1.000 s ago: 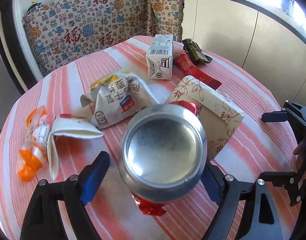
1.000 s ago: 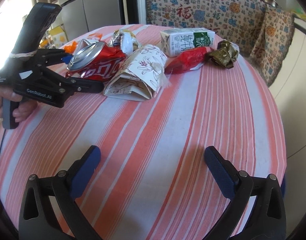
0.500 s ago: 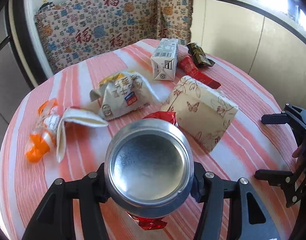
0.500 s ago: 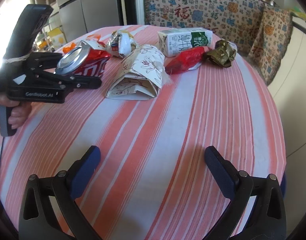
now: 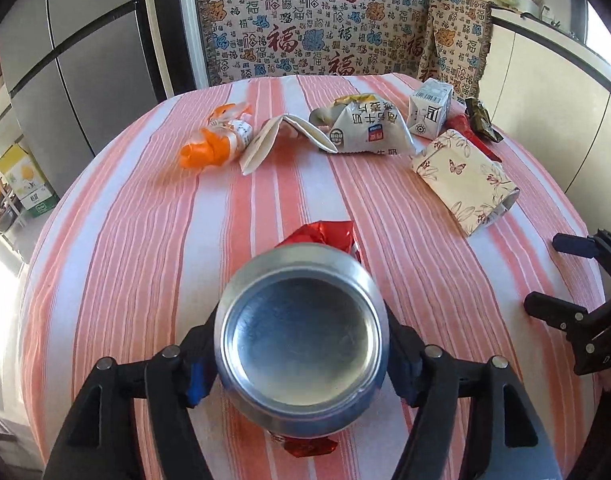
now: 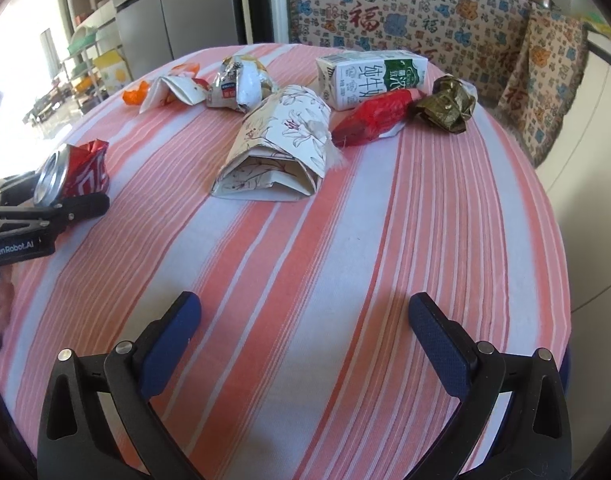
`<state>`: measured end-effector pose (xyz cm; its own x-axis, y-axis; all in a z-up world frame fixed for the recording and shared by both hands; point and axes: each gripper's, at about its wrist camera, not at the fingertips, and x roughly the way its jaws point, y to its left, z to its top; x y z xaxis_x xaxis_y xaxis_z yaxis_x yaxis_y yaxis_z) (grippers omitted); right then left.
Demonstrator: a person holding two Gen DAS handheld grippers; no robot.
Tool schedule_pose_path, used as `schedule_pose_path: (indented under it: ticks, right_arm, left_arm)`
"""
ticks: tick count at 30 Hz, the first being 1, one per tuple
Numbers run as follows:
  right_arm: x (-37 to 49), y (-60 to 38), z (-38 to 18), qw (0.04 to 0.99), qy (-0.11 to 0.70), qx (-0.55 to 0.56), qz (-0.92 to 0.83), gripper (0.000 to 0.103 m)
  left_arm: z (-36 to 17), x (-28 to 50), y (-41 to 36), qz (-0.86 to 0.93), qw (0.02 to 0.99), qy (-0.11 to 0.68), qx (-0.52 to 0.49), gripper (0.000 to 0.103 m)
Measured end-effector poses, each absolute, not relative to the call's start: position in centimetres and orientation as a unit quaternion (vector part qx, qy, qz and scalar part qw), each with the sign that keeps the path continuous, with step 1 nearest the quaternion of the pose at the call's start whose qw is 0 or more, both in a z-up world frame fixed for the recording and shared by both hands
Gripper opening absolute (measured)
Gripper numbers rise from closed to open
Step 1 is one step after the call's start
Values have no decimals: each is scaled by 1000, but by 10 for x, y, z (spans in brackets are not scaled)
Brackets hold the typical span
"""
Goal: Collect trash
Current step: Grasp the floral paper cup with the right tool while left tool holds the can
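Observation:
A crushed red drink can (image 5: 301, 344) with its silver base toward the camera sits between the pads of my left gripper (image 5: 301, 364). The jaws are opening slightly, though both pads still touch its sides. The right wrist view shows the can (image 6: 79, 172) held just above the striped tablecloth (image 6: 345, 240) at the left edge. My right gripper (image 6: 303, 320) hovers open and empty over the near side of the table. Other trash lies further back: a floral paper box (image 6: 281, 148), a milk carton (image 6: 371, 78), a red wrapper (image 6: 373, 120) and a snack bag (image 6: 239, 86).
A crumpled olive wrapper (image 6: 447, 106) lies by the carton. An orange wrapper (image 5: 213, 146) and a white paper sleeve (image 5: 265, 140) lie at the far left. A patterned bench back (image 5: 325, 40) stands behind the round table, and grey cabinets (image 5: 85, 80) stand to the left.
The left gripper's jaws closed onto the can, then carried it toward the near left, away from the floral box, while rolling. The right gripper stayed put.

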<state>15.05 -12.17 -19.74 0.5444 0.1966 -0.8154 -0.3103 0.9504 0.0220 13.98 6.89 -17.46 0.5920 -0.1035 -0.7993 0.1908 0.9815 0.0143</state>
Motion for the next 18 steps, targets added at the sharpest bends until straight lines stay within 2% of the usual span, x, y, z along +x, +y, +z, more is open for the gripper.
schedule_pose_path:
  ticks: [2,12,14,15,16,18]
  right_arm:
    - [161,-114,-197,874,458,-63,152,103]
    - [226,-85,-197,882,439,-66,158,101]
    - [225,-84,-195,885,432,-69,160,87]
    - [221,-84,-194,887,428,-70,160,83]
    - [217,-86,-192,888,425,-71,160,73]
    - [206,-88,-192,888,426,-69,162,70]
  left_arm:
    - [-176,140,71,-83,891,444,46,79]
    - [-177,140,72,-83,892,443,42,81]
    - [-176,140,72,-83,892,443,42,81]
    - [-176,140,72,-83,892,443,42,81]
    - [-176,140,72,-83,892,443,42,81]
    - [-176,140,72,-83,892,443,42,81]
